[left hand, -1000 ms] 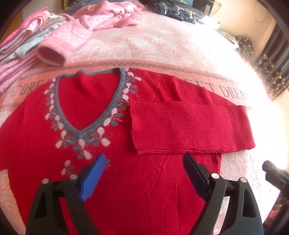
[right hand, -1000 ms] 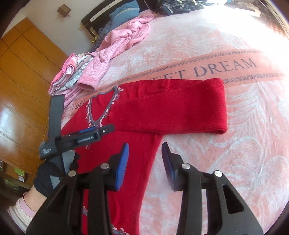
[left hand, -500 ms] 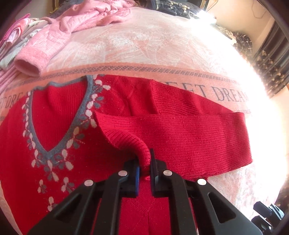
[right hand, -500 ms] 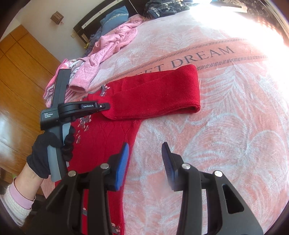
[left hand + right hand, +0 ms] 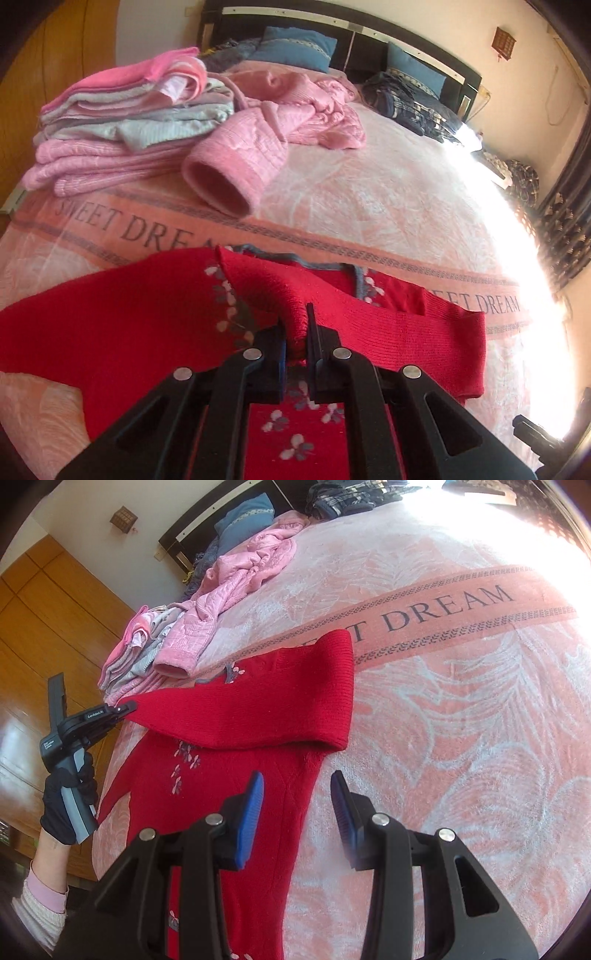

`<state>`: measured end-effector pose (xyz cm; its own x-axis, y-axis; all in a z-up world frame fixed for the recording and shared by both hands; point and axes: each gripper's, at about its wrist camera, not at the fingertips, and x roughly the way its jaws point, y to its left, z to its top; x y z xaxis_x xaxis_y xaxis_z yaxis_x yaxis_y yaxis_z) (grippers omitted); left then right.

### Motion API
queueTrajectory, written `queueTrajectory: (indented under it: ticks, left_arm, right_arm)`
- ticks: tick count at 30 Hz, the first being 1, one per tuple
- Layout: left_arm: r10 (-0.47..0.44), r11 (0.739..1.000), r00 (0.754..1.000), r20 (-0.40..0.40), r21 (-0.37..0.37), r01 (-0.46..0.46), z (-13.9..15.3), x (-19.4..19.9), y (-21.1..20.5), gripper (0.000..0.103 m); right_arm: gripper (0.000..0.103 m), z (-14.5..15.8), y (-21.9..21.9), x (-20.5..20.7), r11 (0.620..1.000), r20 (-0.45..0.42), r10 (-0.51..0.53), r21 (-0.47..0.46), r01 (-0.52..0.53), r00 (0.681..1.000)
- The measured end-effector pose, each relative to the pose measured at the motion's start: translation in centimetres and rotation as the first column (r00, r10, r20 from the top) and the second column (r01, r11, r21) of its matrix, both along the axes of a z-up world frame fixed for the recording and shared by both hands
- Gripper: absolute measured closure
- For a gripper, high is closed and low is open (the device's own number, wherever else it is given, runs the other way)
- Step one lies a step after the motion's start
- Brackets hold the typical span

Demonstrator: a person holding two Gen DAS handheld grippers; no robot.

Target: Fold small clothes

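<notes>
A red knit sweater with a grey V-neck and white flower trim lies flat on the pink bedspread. My left gripper is shut on the cuff of its right sleeve, lifted and pulled across the chest. In the right wrist view the sleeve stretches leftward over the sweater to the left gripper, held by a gloved hand. My right gripper hangs open above the sweater's right side edge, holding nothing.
A stack of folded pink and grey clothes sits at the bed's far left, with a crumpled pink jacket beside it. Blue pillows and dark plaid bedding lie by the headboard. A wooden wardrobe stands left of the bed.
The left gripper came down, shut on the sleeve cuff, and has carried it leftward across the sweater's chest. The right gripper stayed open, shifting slightly back over the sweater's edge.
</notes>
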<state>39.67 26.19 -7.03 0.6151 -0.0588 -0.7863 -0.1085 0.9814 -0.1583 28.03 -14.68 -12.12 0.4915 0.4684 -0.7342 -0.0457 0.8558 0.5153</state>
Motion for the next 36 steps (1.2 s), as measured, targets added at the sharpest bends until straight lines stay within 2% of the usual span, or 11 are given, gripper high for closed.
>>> queueTrajectory:
  ticks: [4, 8, 14, 15, 19, 22, 25, 28, 31, 34, 36]
  left_arm:
    - [0.069, 0.997, 0.997, -0.024, 0.025, -0.069, -1.6, -0.1, 3.9, 0.095]
    - [0.07, 0.997, 0.992, -0.106, 0.044, -0.066, -4.7, -0.5, 5.0, 0.095]
    - [0.101, 0.994, 0.975, -0.199, 0.051, -0.092, -9.4, -0.5, 6.4, 0.091]
    - [0.096, 0.995, 0.974, -0.203, 0.044, -0.089, -9.7, -0.5, 6.7, 0.09]
    - [0.097, 0.995, 0.98, -0.173, 0.011, -0.097, -8.1, -1.3, 7.7, 0.083]
    - [0.117, 0.993, 0.99, -0.075, -0.004, -0.118, -4.9, -2.4, 8.1, 0.081]
    - [0.096, 0.994, 0.995, -0.029, -0.04, -0.097, -2.7, -2.2, 6.9, 0.081]
    - [0.059, 0.996, 0.998, -0.012, -0.061, -0.059, -2.3, -1.3, 4.9, 0.078]
    - [0.027, 0.998, 0.996, -0.084, -0.059, -0.032, -5.0, -0.1, 3.5, 0.077]
    - [0.028, 0.996, 0.978, -0.204, -0.074, -0.044, -9.2, 0.9, 3.6, 0.077]
    - [0.023, 0.994, 0.983, -0.183, -0.101, -0.042, -10.6, 0.7, 4.1, 0.078]
  right_arm:
    - [0.065, -0.9, 1.0, 3.5, 1.0, -0.023, -0.014, 0.003, 0.015, 1.0]
    - [0.065, -3.0, 1.9, 6.7, 0.998, -0.071, -0.022, 0.054, 0.026, 0.997]
    - [0.069, -7.4, 2.3, 8.5, 0.998, -0.185, -0.059, -0.014, 0.057, 0.981]
    - [0.069, -7.6, 2.1, 8.3, 0.998, -0.171, -0.056, -0.003, 0.057, 0.984]
    - [0.067, -6.8, 2.3, 7.9, 0.999, -0.152, -0.021, -0.036, 0.015, 0.988]
    - [0.064, -3.9, 2.8, 7.5, 0.998, -0.076, 0.004, -0.065, -0.009, 0.997]
    - [0.058, -1.2, 4.0, 8.0, 0.999, -0.012, 0.033, -0.038, -0.033, 0.999]
    - [0.057, -1.0, 6.3, 9.0, 0.995, -0.02, 0.085, -0.044, -0.086, 0.996]
    - [0.057, -2.6, 7.6, 9.7, 0.993, -0.075, 0.09, -0.075, -0.096, 0.993]
    - [0.057, -5.5, 7.5, 9.8, 0.995, -0.167, 0.054, -0.068, -0.066, 0.985]
    - [0.057, -6.7, 7.5, 9.6, 0.996, -0.17, 0.058, -0.063, -0.07, 0.984]
